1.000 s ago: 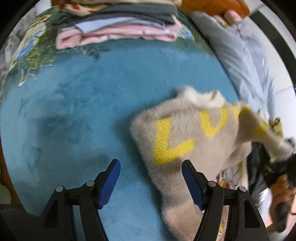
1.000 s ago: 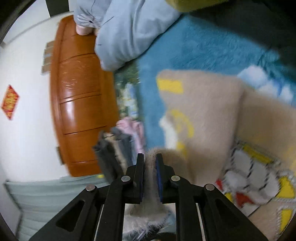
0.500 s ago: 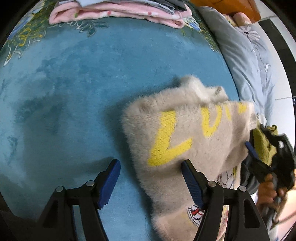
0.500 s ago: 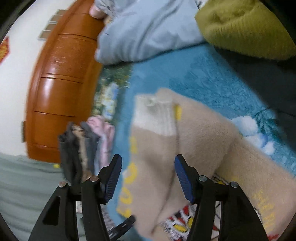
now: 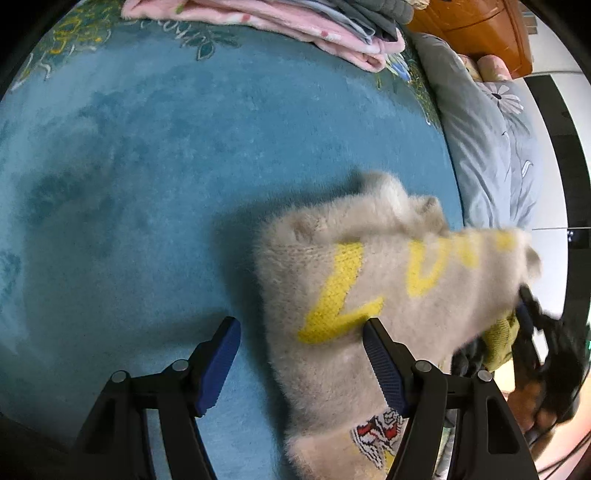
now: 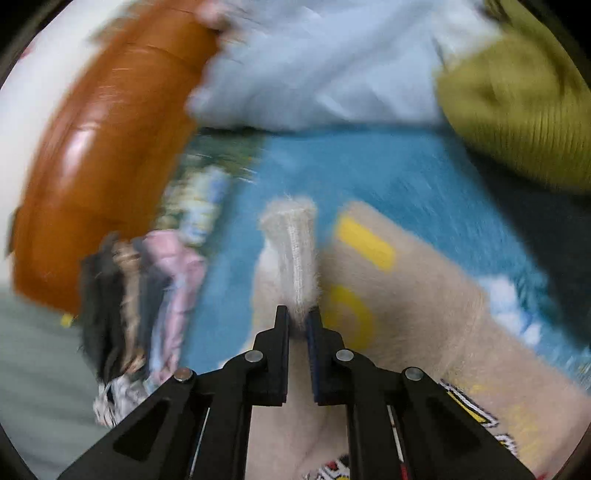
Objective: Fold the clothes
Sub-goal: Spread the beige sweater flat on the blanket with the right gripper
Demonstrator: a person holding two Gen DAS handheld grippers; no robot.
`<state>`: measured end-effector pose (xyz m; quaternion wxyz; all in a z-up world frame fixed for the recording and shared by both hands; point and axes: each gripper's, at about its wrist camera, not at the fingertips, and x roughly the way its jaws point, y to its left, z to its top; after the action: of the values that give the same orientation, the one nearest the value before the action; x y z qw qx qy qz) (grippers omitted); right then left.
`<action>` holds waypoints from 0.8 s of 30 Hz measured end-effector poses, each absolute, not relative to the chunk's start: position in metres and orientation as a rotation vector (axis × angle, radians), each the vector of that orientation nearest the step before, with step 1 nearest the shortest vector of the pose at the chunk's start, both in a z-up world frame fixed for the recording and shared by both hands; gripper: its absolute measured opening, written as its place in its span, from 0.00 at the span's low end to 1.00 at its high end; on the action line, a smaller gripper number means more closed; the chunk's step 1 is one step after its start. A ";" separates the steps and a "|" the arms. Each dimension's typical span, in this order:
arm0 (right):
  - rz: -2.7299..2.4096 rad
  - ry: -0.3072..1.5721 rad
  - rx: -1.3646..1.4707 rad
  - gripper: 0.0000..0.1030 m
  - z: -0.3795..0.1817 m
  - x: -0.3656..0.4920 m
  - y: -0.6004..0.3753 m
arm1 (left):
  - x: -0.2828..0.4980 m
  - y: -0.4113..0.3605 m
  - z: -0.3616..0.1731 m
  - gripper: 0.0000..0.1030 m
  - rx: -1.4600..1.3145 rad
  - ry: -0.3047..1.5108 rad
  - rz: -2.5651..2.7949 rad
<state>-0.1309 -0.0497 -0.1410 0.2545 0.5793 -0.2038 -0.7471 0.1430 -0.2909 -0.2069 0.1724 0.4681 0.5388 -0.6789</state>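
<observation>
Half a second ago the right gripper (image 6: 298,325) had its fingers spread over the fuzzy beige sweater (image 5: 369,295); now they are pressed together on a ribbed cream edge of it, maybe a cuff or hem. A second ago they were pinching it as well, so this looks like a regrip, and I judge a fold of that edge across the body is in hand. The left gripper (image 5: 301,354) has kept its fingers spread, its right finger over the sweater's near part, holding nothing. The sweater lies on the teal blanket (image 5: 147,184), well short of the stack of folded clothes (image 5: 295,22) at the blanket's far edge. Its yellow knitted letters start with "L"; the rest blur past reading. A cartoon patch near its lower edge is unreadable
</observation>
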 end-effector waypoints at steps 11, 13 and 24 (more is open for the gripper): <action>-2.067 -0.508 1.644 0.12 -0.154 -0.127 -0.014 | 0.143 -0.287 -0.206 0.71 1.363 1.474 -1.918; -2.074 -0.500 1.657 0.12 -0.156 -0.127 -0.008 | 0.149 -0.286 -0.199 0.71 1.340 1.466 -1.943; -2.237 -0.515 1.707 0.41 -0.131 -0.010 0.143 | 0.163 -0.271 -0.149 0.71 1.213 1.458 -2.239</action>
<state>-0.0096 0.1433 -0.1307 0.1400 0.5907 -0.1781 -0.7744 0.1630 -0.2712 -0.1495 0.1035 0.4111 0.4943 -0.7589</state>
